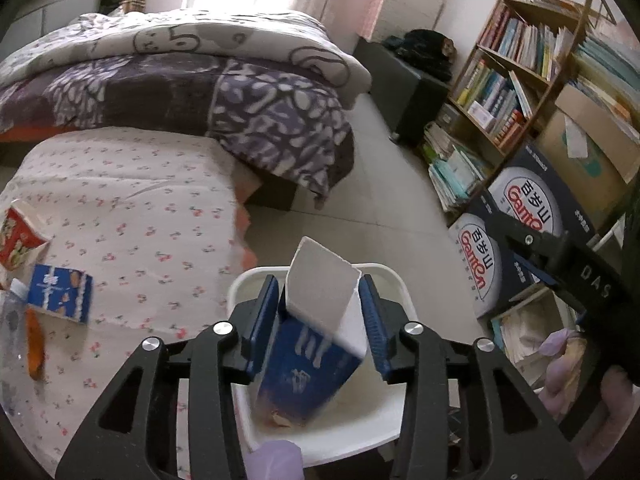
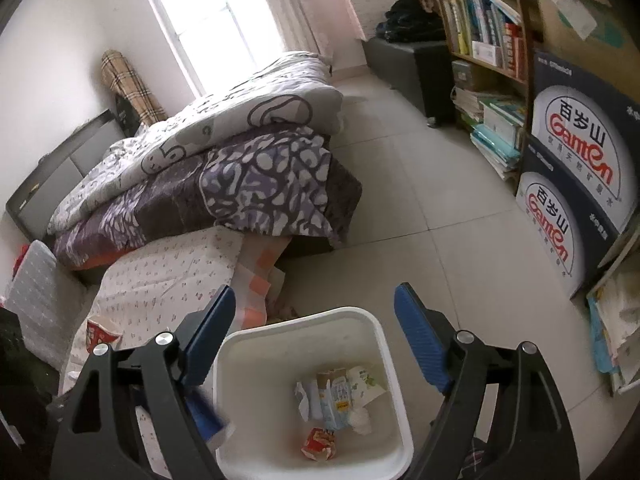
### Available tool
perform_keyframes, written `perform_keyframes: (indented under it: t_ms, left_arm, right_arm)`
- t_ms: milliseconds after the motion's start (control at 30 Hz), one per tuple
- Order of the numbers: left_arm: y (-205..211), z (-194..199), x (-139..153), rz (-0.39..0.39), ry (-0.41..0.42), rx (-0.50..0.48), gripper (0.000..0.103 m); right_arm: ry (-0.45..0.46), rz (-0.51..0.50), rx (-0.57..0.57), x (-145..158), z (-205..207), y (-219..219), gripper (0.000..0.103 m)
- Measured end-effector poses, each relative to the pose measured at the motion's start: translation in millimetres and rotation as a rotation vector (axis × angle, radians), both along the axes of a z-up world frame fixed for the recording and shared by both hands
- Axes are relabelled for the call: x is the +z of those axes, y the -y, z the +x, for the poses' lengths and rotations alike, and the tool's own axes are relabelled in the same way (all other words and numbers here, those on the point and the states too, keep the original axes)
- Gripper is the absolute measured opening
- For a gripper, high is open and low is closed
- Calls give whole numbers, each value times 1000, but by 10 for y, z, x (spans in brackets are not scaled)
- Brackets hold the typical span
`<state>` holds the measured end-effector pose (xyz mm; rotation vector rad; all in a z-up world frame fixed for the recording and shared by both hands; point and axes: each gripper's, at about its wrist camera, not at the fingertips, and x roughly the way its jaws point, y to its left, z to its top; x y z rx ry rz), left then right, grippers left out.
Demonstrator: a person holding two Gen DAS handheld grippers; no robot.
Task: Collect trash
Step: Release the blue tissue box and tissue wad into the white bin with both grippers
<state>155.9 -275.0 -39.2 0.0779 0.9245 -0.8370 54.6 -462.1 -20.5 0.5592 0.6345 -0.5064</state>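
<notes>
My left gripper (image 1: 320,304) is shut on a blue and white carton (image 1: 316,344) with an open grey flap, held over the white trash bin (image 1: 360,432). My right gripper (image 2: 314,320) is open and empty above the same bin's rim (image 2: 376,332), which holds several cartons and wrappers (image 2: 336,396). On the floral-sheeted surface (image 1: 132,240) lie a blue carton (image 1: 60,294), a red and white carton (image 1: 18,238), a clear bottle (image 1: 12,320) and an orange scrap (image 1: 34,344). The red carton also shows in the right wrist view (image 2: 100,334). The held carton's edge shows blurred at the lower left of the right wrist view (image 2: 210,420).
A bed with a purple patterned quilt (image 1: 240,108) is behind. Bookshelves (image 1: 508,76) and Ganten boxes (image 1: 516,232) stand to the right. Tiled floor (image 2: 420,220) lies between. The other gripper's black body (image 1: 580,280) is at the right.
</notes>
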Motion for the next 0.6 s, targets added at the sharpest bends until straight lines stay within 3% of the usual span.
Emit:
perform_keyframes:
  t_ms: [33,67,300,600]
  left_arm:
    - [23,-17,-8,3,-1,-1,63]
    - [38,-20,-19,7,1,1,67]
    - [52,-24,-78,46,12,10,67]
    - [-192,16,-54,105,67,47,80]
  right_arm:
    - [3,1,-3,6,-5,13,80]
    - [7,3,-5,10,-7,25,81]
    - [23,-1,-16,58,-30,42,86]
    - [-24,-29,52,40,173,-233,90]
